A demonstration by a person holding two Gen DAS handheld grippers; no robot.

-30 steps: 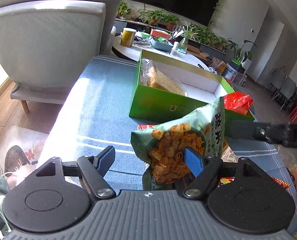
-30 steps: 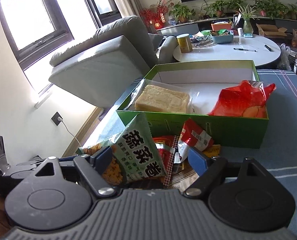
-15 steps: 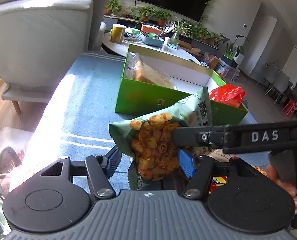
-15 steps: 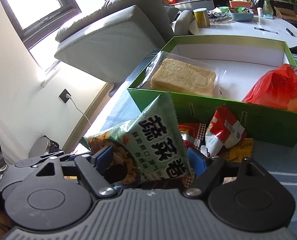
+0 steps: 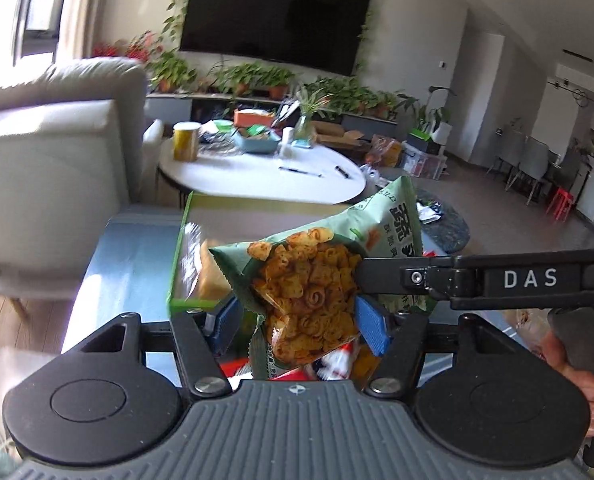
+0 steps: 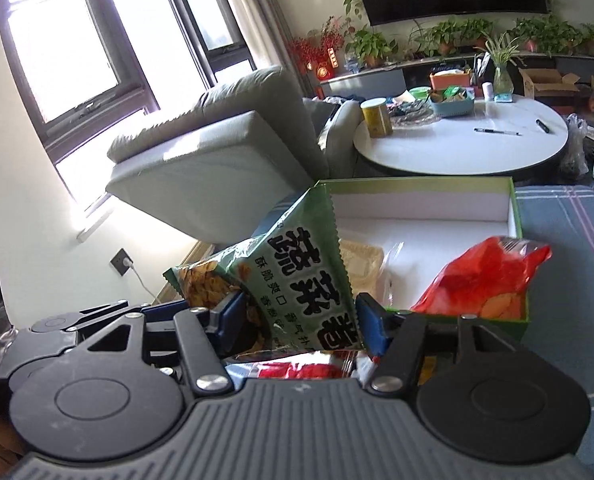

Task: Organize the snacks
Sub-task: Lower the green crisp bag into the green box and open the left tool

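Note:
A green snack bag (image 5: 309,280) with curly orange chips hangs in the air in front of the green box (image 5: 177,264). My left gripper (image 5: 299,328) is shut on the bag's lower part. My right gripper (image 6: 301,320) comes in from the side, and its jaws are closing with the same green bag (image 6: 297,280) between them. The blue pads (image 6: 371,328) stand at the bag's edges without visibly squeezing it. One right finger (image 5: 397,276) lies across the bag's front. The box (image 6: 513,204) holds wrapped bread (image 6: 361,260) and a red bag (image 6: 481,276).
Several loose snack packets (image 6: 297,370) lie on the blue striped cloth (image 6: 565,240) just below the grippers. A grey sofa (image 5: 49,168) stands to the left. A white round table (image 6: 457,148) with a can and pens is beyond the box. A person's hand (image 5: 577,380) grips the right handle.
The left jaws closed on the green bag and lifted it off the pile. Both grippers rose. The right gripper moved in around the bag and its jaws narrowed.

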